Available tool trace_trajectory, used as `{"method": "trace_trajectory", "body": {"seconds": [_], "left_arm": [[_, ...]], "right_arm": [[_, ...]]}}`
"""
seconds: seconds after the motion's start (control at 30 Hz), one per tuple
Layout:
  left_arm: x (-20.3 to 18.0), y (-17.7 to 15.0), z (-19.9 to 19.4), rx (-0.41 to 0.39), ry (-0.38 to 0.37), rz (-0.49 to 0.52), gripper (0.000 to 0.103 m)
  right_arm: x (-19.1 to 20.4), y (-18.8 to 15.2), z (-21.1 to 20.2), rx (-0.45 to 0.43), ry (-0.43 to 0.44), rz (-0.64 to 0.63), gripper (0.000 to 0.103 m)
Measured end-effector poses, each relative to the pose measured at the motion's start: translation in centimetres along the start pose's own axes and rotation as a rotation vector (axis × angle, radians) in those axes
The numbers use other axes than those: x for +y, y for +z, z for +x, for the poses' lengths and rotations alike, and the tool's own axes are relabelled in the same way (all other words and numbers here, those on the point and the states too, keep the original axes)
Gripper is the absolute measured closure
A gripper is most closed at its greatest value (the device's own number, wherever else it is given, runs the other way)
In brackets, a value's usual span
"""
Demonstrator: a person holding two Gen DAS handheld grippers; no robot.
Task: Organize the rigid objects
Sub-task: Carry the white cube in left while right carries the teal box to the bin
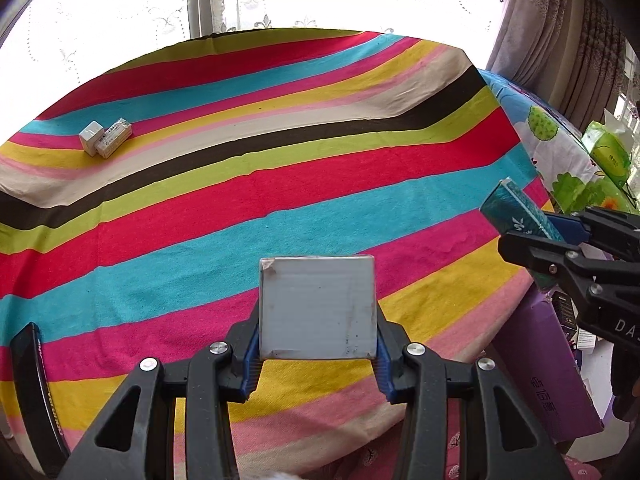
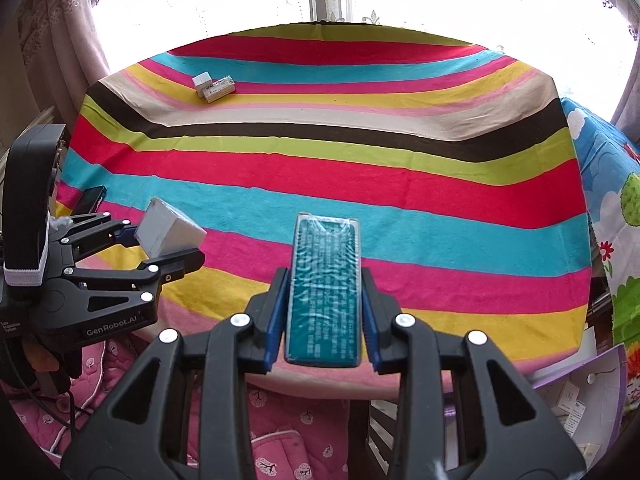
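Over a striped cloth [image 1: 280, 168] on a table by a bright window: left gripper [image 1: 318, 360] clamped on a grey box [image 1: 318, 308], blue pads pressed to both its side faces, box raised above the cloth's near edge and upright between the fingers. In the right wrist view, same gripper [image 2: 160, 252] at the left, box [image 2: 168, 232] tilted with one corner toward the table's middle, held clear of the cloth.

Right gripper [image 2: 324, 320] closed tight on a teal pack [image 2: 325, 288], shiny wrap, printed text on the upper face, long axis pointing forward along the fingers, also above the near edge. From the left wrist view, at the far right, right gripper [image 1: 560, 240] with the pack [image 1: 516, 210] sticking out toward the table.

Far back at the left on the cloth: two small white boxes [image 1: 105, 138], side by side and touching, well apart from both grippers; seen too from the right wrist camera [image 2: 214, 86].

A dark phone [image 2: 90, 200] flat near the left edge of the cloth, just behind the left gripper. Purple carton [image 1: 548, 364] beside the table at the right, below the right gripper. Pink quilted fabric [image 2: 280, 432] below the near edge.
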State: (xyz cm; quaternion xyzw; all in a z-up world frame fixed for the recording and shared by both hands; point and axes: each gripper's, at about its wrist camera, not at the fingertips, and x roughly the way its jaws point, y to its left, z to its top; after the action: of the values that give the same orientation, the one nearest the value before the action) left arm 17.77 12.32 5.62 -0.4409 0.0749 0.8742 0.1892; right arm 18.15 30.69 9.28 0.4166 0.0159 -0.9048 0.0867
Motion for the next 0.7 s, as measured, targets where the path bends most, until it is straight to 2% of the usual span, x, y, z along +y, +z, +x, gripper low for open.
{"method": "trace_trajectory", "body": {"seconds": [0.4, 0.7], "left_arm": [[-4.9, 0.2, -0.3, 0.023, -0.092, 0.1, 0.057], [-10.7, 2.0, -0.5, 0.039, -0.138, 0.261, 0.057]], "right_arm": [[-3.2, -3.3, -2.4, 0.017, -0.061, 0.054, 0.065], [-7.3, -5.3, -4.6, 0.006, -0.106, 0.157, 0.065]]}}
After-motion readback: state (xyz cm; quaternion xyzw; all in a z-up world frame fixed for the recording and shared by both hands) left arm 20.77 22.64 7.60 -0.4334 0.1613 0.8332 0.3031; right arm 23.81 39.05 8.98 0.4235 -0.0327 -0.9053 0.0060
